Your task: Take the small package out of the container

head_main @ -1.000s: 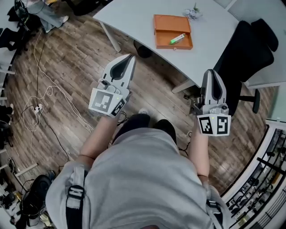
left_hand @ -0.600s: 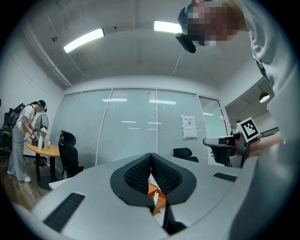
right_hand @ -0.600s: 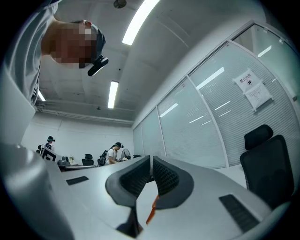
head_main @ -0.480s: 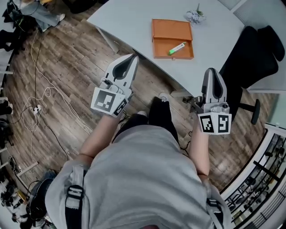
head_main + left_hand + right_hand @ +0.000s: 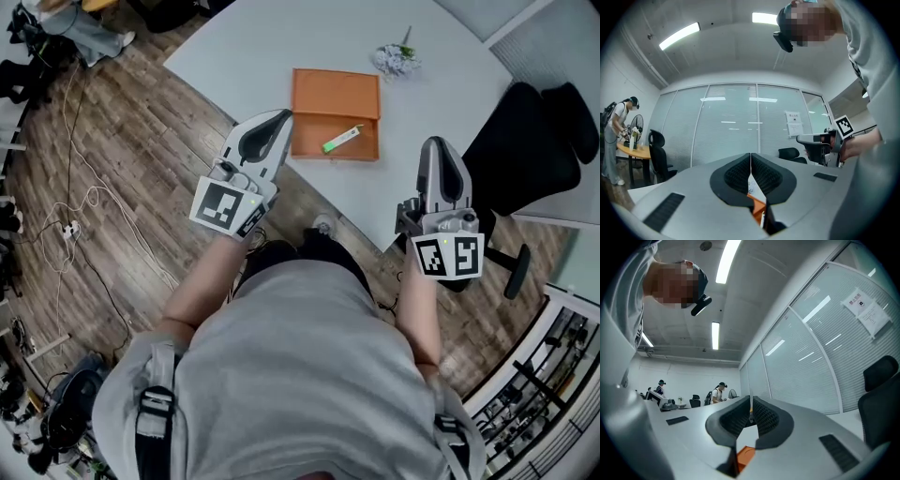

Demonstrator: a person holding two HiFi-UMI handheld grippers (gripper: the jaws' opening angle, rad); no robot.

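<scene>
An open orange container (image 5: 335, 94) lies on the white table (image 5: 272, 47). A small green and white package (image 5: 342, 139) rests inside it near the front wall. My left gripper (image 5: 281, 116) is held in the air at the table's near edge, just left of the container, its jaws shut and empty. My right gripper (image 5: 431, 142) hovers over the table's right corner, to the right of the container, also shut with nothing held. In the left gripper view the pads (image 5: 740, 174) meet, with a sliver of orange container (image 5: 757, 207) below them. The right gripper view shows the same orange container (image 5: 745, 454) under its closed jaws.
A black office chair (image 5: 534, 141) stands right of the table. A small bunch of pale flowers (image 5: 394, 58) lies behind the container. Cables (image 5: 75, 216) trail over the wooden floor at the left. A person (image 5: 611, 136) stands at a far desk.
The person has stepped toward the table, so the container and table now sit lower and nearer in the head view. Both grippers now reach the table edge, still shut.
</scene>
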